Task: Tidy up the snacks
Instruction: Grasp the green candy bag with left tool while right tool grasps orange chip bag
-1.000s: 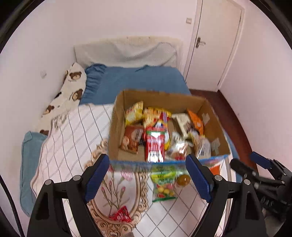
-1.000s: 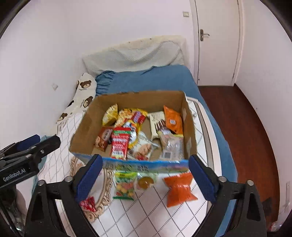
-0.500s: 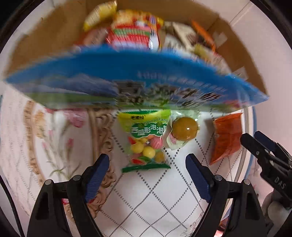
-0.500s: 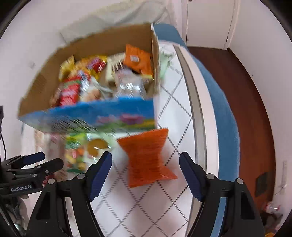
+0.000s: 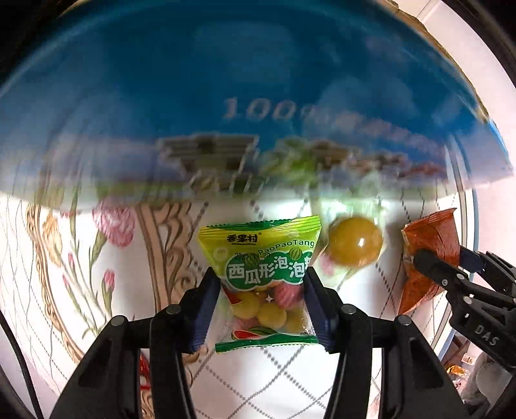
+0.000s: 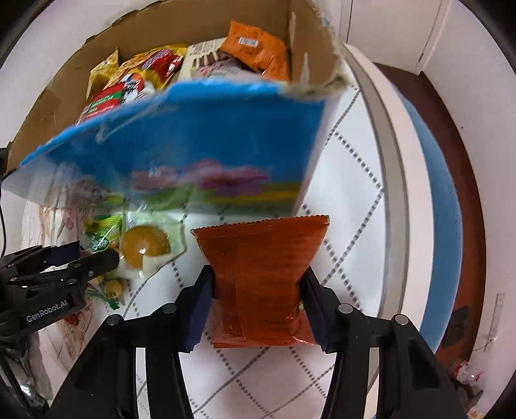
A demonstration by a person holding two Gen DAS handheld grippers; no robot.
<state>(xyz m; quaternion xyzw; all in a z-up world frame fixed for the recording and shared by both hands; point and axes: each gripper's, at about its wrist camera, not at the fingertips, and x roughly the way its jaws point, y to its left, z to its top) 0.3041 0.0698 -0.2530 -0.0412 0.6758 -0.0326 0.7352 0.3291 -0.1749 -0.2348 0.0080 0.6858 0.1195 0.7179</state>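
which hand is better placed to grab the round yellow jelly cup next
Left. The left gripper grips the green candy bag right beside the yellow jelly cup; the right gripper, squeezing the orange snack packet, is farther off.

Everything's on a bed w/ a white quilt (image 6: 351, 180), dotted grey diamond lines all over it. On the left part of the quilt there's a printed bit w/ pink flowers and gold scrollwork (image 5: 106, 232). Right of the quilt runs a grey-white band, then a blue bedsheet (image 6: 435, 180) along the bed edge. Past that edge it's dark reddish wood floor (image 6: 464, 135). White walls and a white door (image 6: 393, 25) beyond the far end of the bed. Wall socket (image 6: 495, 319) low on the right wall. Light's bright, even.
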